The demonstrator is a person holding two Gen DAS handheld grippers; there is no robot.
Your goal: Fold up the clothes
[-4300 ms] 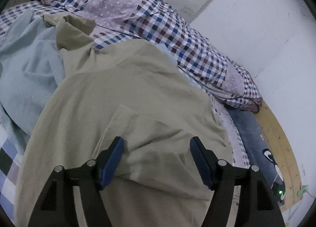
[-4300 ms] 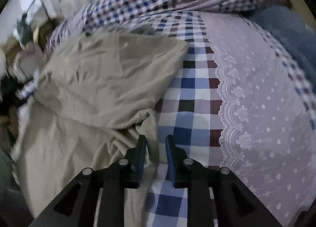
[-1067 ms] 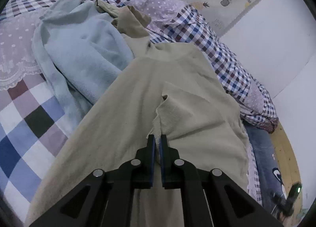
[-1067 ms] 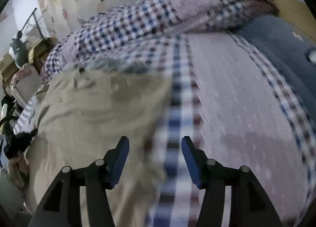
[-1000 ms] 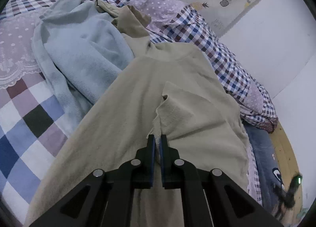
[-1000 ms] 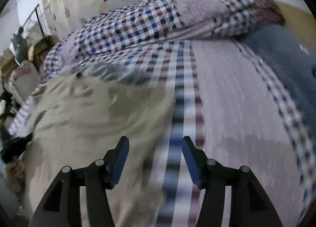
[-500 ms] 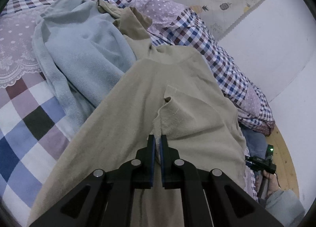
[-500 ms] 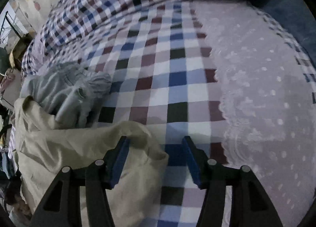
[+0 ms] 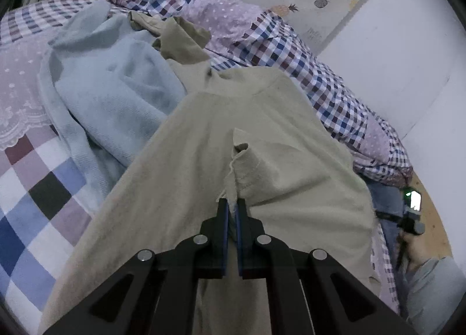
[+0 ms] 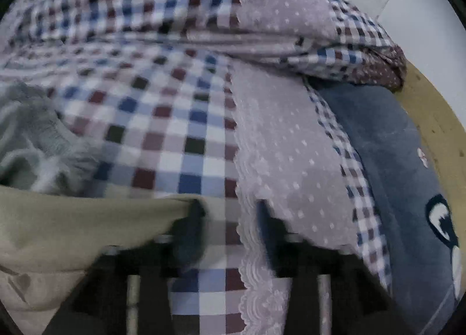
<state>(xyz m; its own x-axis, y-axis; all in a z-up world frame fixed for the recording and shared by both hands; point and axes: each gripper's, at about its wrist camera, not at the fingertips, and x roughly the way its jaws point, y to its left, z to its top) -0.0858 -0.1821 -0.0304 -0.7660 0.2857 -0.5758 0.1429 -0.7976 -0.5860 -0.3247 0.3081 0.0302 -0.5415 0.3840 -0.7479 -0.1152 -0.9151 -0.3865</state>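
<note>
On the checked bed (image 9: 43,189), the left hand-held gripper (image 9: 232,212) pinches a fold of the khaki shirt (image 9: 204,145); at 3 o'clock, the right hand-held gripper (image 10: 230,218) hangs released, a blue towel (image 9: 116,96) at 10 o'clock.

right gripper (image 10: 230,218) motion-blurred, beige shirt (image 10: 72,227) cut off lower left

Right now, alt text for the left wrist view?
The left gripper is shut on a raised fold of a beige garment spread across a checked bedspread. A light blue garment lies crumpled to its left.
</note>
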